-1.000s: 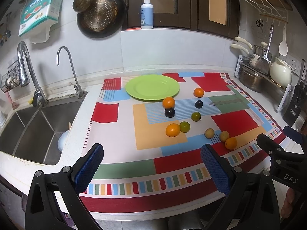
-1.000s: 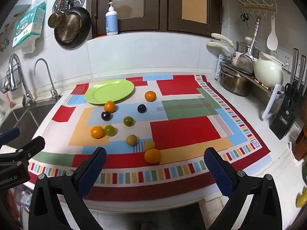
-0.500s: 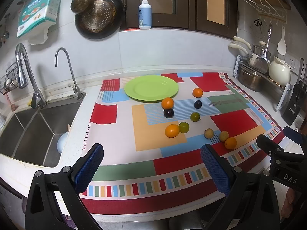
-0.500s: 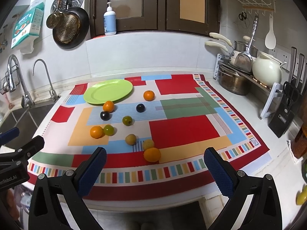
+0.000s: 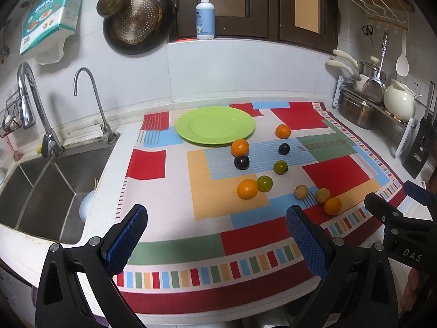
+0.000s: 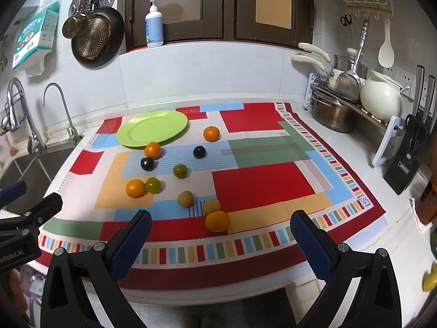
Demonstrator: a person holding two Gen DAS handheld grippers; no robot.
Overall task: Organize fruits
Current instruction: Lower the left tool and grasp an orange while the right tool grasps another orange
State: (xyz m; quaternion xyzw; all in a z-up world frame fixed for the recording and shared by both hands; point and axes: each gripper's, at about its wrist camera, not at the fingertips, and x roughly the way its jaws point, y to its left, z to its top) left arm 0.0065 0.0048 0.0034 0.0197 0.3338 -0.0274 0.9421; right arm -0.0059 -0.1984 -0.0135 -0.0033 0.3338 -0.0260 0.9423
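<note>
Fruits lying scattered on mat ahead of both grippers, plate [image 5: 215,125] beyond, empty. Left gripper [image 5: 215,239] and right gripper [image 6: 218,242] hovering agape, holding nothing. Nearest orange [image 6: 217,220] suiting right gripper: centring jaws, squeezing gently.

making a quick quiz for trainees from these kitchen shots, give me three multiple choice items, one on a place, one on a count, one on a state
1. Where is the round lime-green plate?
A. in the sink
B. on the patterned cloth, at its far side
C. on the dish rack

2. How many orange fruits lie on the cloth?
A. two
B. four
C. six

3. What state is the right gripper in?
A. open, empty
B. shut on a fruit
C. shut on the plate

Answers:
1 B: the plate rests on the colourful patchwork tablecloth, on the wall side of the fruits.
2 B: four show.
3 A: its blue pads stand wide apart with nothing between them.
</note>
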